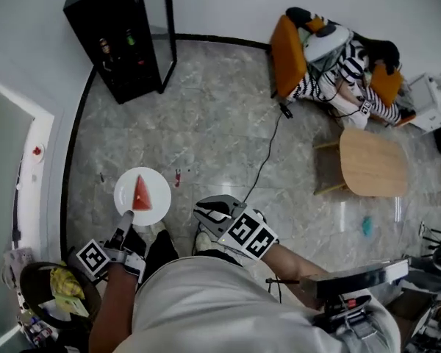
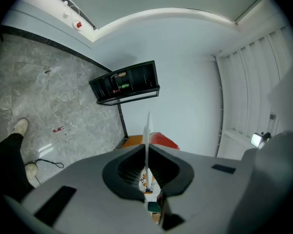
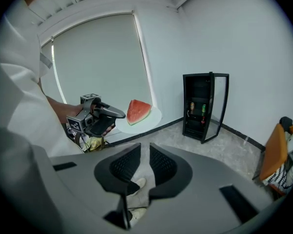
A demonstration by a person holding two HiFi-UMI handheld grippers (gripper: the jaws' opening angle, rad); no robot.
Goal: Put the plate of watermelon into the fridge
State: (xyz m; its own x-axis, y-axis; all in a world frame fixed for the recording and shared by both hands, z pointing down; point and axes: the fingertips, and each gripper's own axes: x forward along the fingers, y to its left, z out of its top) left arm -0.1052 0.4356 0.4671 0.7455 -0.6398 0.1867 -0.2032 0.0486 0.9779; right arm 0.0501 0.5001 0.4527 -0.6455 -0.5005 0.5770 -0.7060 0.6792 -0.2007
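Observation:
A white plate (image 1: 153,197) carrying a red watermelon wedge (image 1: 141,194) hangs over the grey marble floor. My left gripper (image 1: 126,216) is shut on its near rim. In the left gripper view the plate (image 2: 147,130) stands edge-on between the closed pads, with the watermelon (image 2: 163,140) just beyond it. The black fridge (image 1: 117,39) stands against the far wall with its glass door (image 1: 167,28) swung open and bottles on its shelves. It also shows ahead in the left gripper view (image 2: 128,82). My right gripper (image 1: 207,213) hovers beside the plate, jaws together on nothing (image 3: 145,152).
An orange chair (image 1: 288,54) piled with striped cloth sits at the far right. A round wooden table (image 1: 373,162) is to the right, and a black cable (image 1: 268,153) runs across the floor. A dark bin (image 1: 55,289) with yellow contents stands at my lower left.

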